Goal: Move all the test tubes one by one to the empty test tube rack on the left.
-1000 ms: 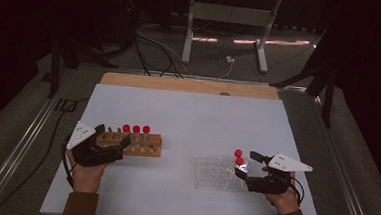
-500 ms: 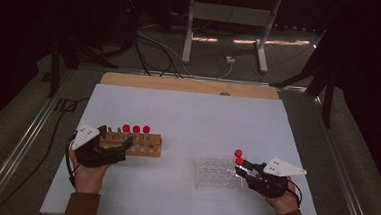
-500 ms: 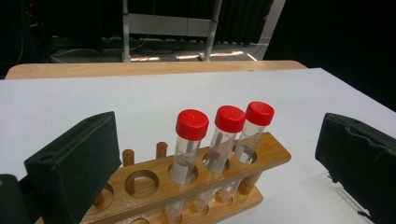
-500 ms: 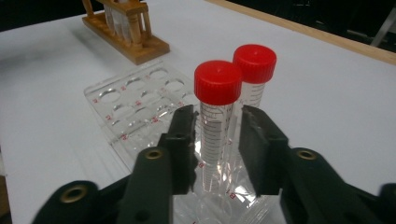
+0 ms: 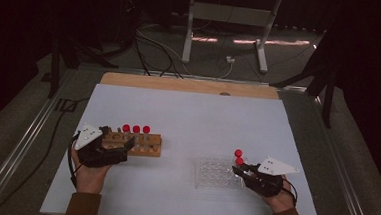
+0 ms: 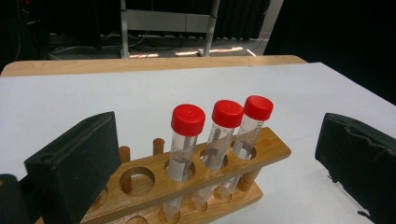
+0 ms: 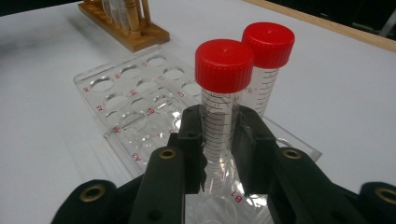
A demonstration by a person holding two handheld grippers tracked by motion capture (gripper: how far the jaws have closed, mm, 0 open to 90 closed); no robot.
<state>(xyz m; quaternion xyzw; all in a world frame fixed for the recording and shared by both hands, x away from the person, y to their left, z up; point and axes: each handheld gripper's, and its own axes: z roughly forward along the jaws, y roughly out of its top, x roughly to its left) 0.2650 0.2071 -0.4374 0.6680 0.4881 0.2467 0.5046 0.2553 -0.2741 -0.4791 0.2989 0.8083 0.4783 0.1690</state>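
Your right gripper (image 7: 219, 135) jaws have just closed on a tube (image 7: 223, 93) standing in the clear rack (image 7: 116, 100). Left gripper (image 6: 210, 177) jaws stand open around the wooden rack (image 6: 187, 186) on the worktop (image 5: 203, 113). Risk: a tilted lift would jam the tube and drag the rack, or knock the second tube (image 7: 266, 60) just behind

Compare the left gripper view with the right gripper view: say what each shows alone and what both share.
Left gripper view alone: three red-capped tubes upright in the wooden rack's top holes, an empty hole beside them, wide-open tongs.

Right gripper view alone: tongs shut on a capped tube, a second tube behind it, the clear tray.

Both: the wooden rack and the white table.
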